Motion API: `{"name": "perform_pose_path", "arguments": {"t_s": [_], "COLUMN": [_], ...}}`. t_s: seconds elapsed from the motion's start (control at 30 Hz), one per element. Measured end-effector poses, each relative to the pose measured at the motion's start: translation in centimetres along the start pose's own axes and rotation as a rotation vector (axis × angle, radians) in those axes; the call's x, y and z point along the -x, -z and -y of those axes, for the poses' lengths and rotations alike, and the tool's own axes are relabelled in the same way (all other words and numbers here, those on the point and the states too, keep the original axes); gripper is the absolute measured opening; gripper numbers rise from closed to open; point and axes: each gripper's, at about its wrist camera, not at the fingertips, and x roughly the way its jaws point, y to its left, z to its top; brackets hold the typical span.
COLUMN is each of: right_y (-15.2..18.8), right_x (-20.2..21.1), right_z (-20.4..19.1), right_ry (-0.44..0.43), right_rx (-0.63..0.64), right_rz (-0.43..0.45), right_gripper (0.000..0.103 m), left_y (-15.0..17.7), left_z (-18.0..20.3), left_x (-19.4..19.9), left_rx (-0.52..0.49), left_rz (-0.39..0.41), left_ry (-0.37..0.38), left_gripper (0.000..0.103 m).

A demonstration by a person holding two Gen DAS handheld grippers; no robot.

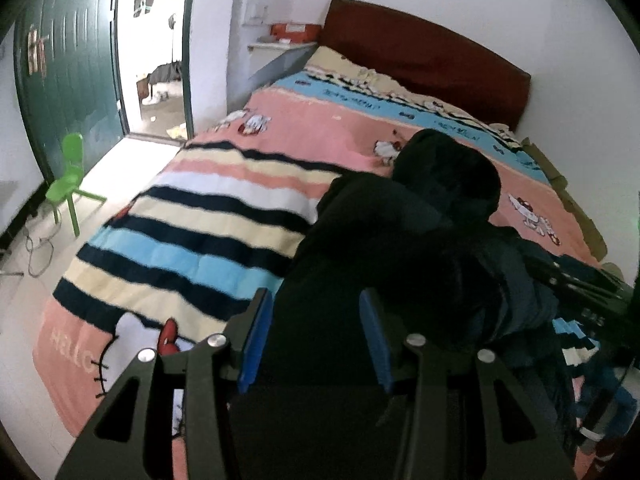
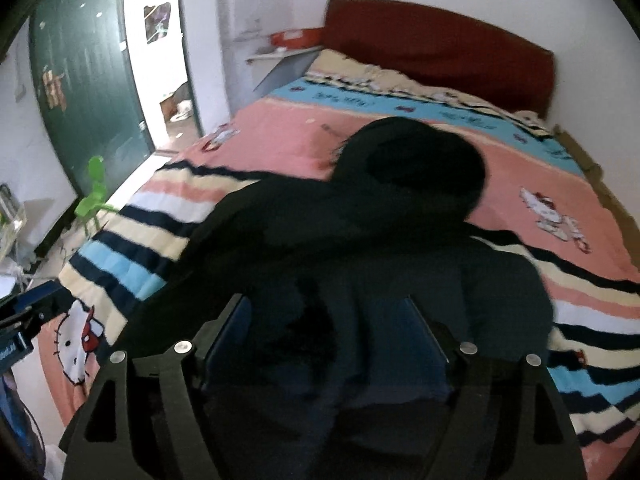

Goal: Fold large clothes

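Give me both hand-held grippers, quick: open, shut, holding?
Left hand-held gripper: part open over the black garment; grip cannot be told.
Right hand-held gripper: open, holding nothing.

Black hooded garment (image 2: 360, 240): folds and seams lost in shadow, near edge hidden behind gripper frames in both wrist views. Contact between left gripper (image 1: 316, 340) pads and cloth not discernible; same for right gripper (image 2: 328, 336). Blue lettering on bedspread (image 1: 224, 208) too blurred to read. Far right of left view: dark hardware cut off by frame edge
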Motion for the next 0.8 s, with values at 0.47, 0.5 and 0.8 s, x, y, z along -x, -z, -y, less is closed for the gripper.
{"name": "perform_pose_path", "arguments": {"t_s": [0.47, 0.5, 0.8], "right_y": [1.7, 1.8, 2.6], "right_x": [0.5, -0.1, -7.1], "right_z": [15.7, 16.8, 20.7], "right_ry": [0.17, 0.175, 0.165], "right_rx": [-0.139, -0.15, -0.149], "right_rz": [0.014, 0.01, -0.043], "right_gripper": [0.082, 0.082, 0.082], "left_y": [-4.0, -4.1, -3.0], "left_z": [13.2, 14.3, 19.4], "left_x": [-6.9, -7.9, -16.9], "left_rx": [-0.208, -0.228, -0.324], "left_rz": [-0.04, -0.044, -0.111], "left_ry": [0.058, 0.062, 0.038], "left_gripper": [0.044, 0.044, 0.044]}}
